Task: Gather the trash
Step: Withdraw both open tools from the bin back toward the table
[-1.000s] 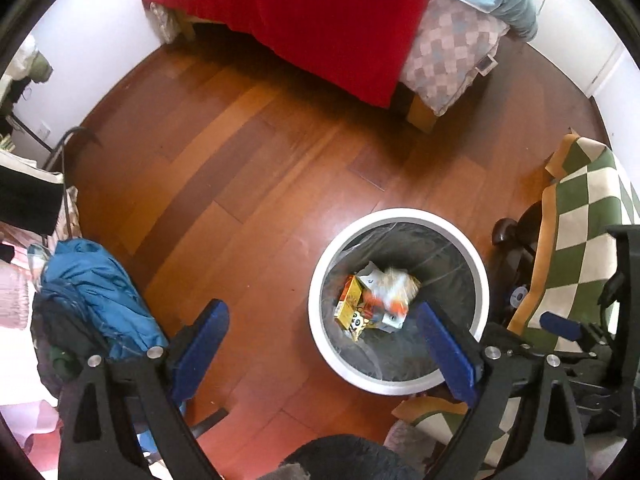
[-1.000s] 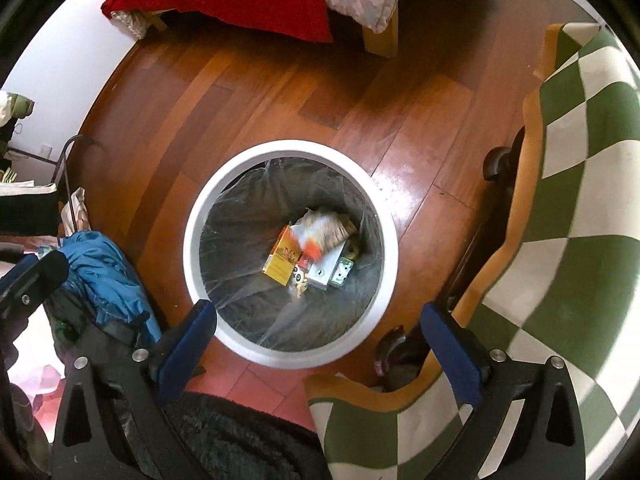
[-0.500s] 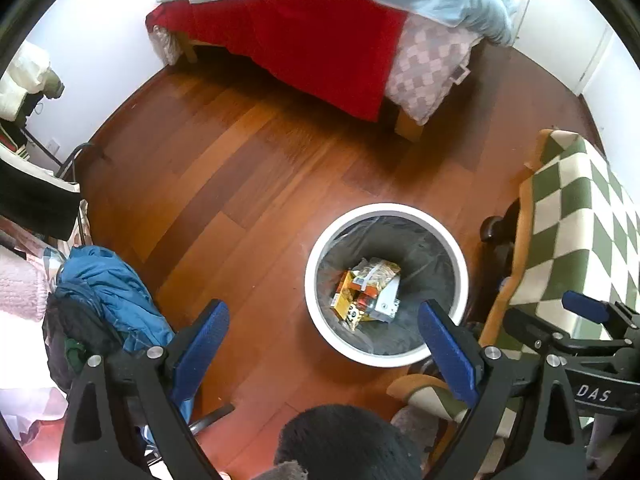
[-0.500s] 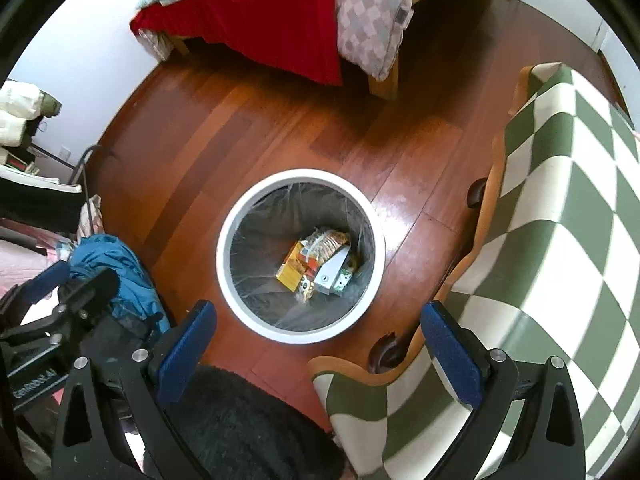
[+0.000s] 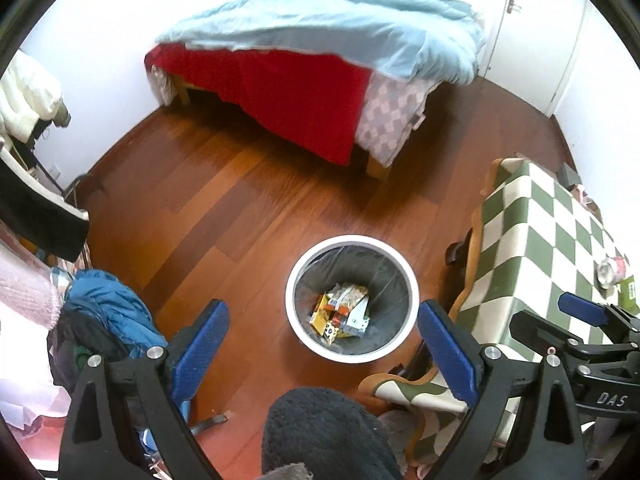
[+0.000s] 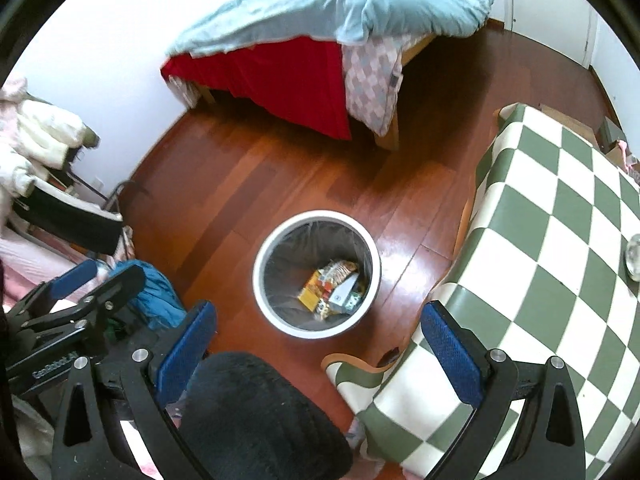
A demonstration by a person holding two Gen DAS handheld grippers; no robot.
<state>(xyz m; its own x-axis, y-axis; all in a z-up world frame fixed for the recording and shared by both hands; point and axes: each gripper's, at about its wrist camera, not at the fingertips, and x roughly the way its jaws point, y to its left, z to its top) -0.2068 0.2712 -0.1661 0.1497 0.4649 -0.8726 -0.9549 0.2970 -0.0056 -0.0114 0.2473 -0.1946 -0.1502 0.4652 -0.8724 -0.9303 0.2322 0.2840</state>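
A round white trash bin [image 5: 294, 312] [image 6: 259, 300] with a grey liner stands on the wooden floor. Inside it lies a heap of wrappers and small boxes [image 5: 342, 314] [image 6: 330, 290], yellow, orange and grey. My left gripper [image 5: 324, 342] hangs high above the bin, open, with nothing between its blue pads. Equally high, my right gripper [image 6: 316, 346] is open and empty too. The right gripper also shows at the right edge of the left wrist view [image 5: 580, 328], and the left gripper [image 6: 72, 292] shows at the left of the right wrist view.
A table with a green-and-white checked cloth [image 5: 560, 248] [image 6: 560, 248] stands right of the bin, a small cup [image 5: 610, 272] on it. A bed with red and light-blue covers [image 5: 320, 60] [image 6: 320, 40] is at the back. Blue clothing [image 5: 108, 312] is piled left. A dark fuzzy slipper [image 5: 324, 436] is below.
Both grippers have risen well away from the bin, which now looks much smaller. The wrapper that was blurred over the heap lies still in the bin. Both stay open.
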